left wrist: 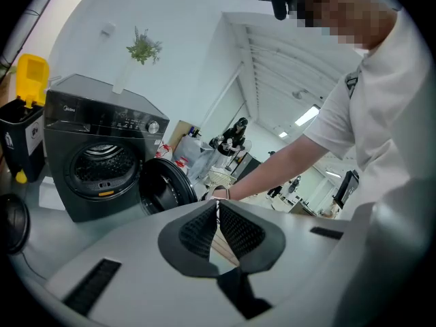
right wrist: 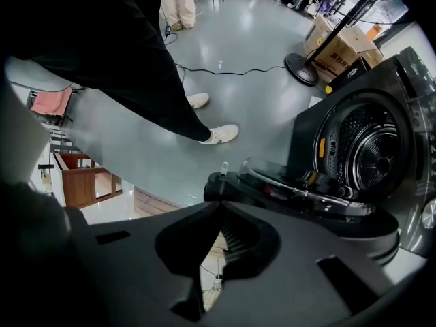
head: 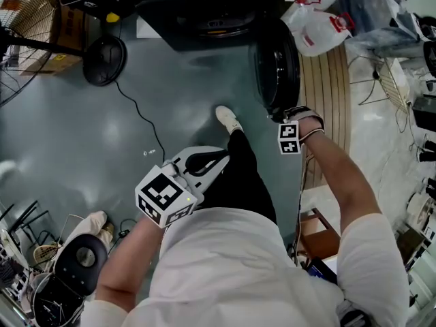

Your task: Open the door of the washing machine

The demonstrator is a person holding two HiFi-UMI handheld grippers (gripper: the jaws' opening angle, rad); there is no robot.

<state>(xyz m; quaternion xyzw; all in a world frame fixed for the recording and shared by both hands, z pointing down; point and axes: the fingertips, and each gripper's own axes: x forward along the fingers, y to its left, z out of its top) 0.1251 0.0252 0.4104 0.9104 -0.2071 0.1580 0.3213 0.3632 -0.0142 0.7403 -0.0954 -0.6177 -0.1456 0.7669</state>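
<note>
The dark washing machine [left wrist: 102, 155] stands with its round door [left wrist: 163, 186] swung wide, so the drum [left wrist: 102, 165] shows. From above, the door [head: 277, 67] juts out from the machine [head: 204, 12]. My right gripper [head: 286, 125] points steeply down at the door's outer edge. Its jaws [right wrist: 219, 210] are shut with nothing between them, their tips right at the door rim [right wrist: 306, 196] near the latch [right wrist: 223, 171]; I cannot tell whether they touch it. My left gripper [head: 225, 155] hangs back by my leg, shut and empty [left wrist: 218, 213].
A fan base [head: 104, 60] and a cable [head: 139, 114] lie on the grey floor left of the machine. Plastic bags [head: 317, 19] and wooden slats [head: 327, 94] sit to the right. A wooden stool [head: 317, 234] is near my right side. My shoe [head: 228, 119] is below the door.
</note>
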